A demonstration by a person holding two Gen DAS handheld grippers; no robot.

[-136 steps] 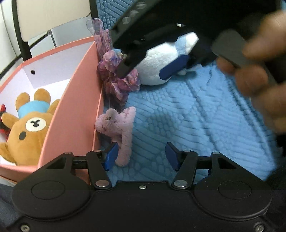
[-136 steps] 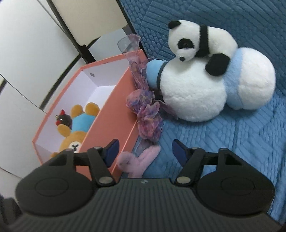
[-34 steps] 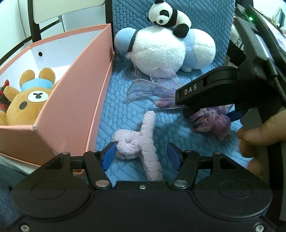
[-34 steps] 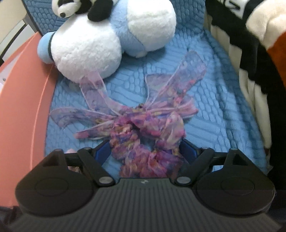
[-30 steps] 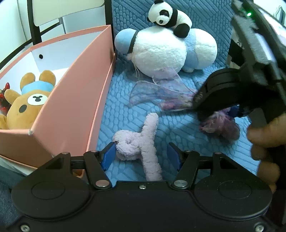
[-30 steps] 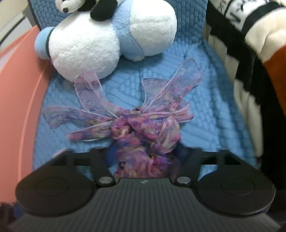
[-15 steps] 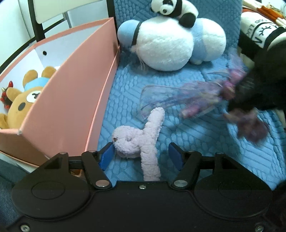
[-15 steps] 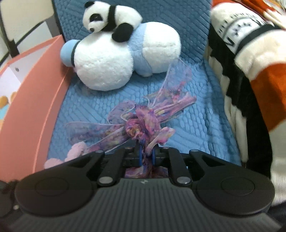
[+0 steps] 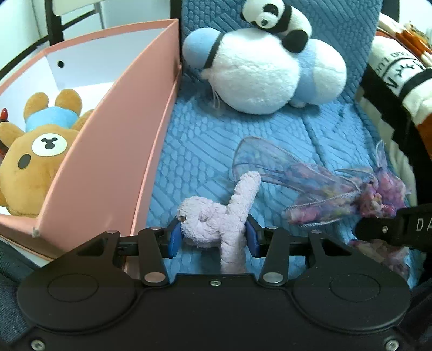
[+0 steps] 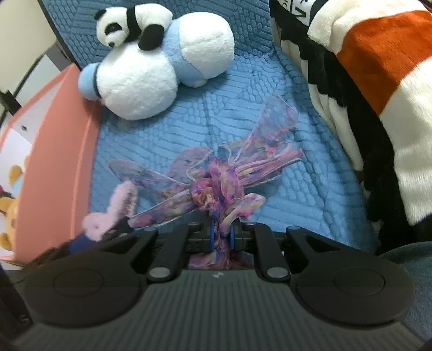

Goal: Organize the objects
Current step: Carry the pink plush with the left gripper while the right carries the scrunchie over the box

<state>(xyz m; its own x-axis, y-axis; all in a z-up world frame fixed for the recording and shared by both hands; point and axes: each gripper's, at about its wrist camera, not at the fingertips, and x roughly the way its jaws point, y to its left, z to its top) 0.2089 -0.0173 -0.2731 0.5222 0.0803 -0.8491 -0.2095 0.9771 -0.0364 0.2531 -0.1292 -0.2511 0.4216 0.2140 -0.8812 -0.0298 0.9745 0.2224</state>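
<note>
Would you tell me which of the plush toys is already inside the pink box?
The brown bear with the blue cap; the panda, white-and-blue plush and lilac plush are all outside, on the blue cover.

Blue quilted cover [image 9: 318,127]; striped plush blanket [image 10: 378,81] beside it.

Blue quilted cushion [image 9: 205,145], pink box [image 9: 127,151], white-blue plush [image 9: 259,78], striped blanket [image 10: 378,81]

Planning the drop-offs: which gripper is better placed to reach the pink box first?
Left. The left gripper, shut on the fuzzy lilac plush toy, sits right beside the pink cardboard box.
</note>
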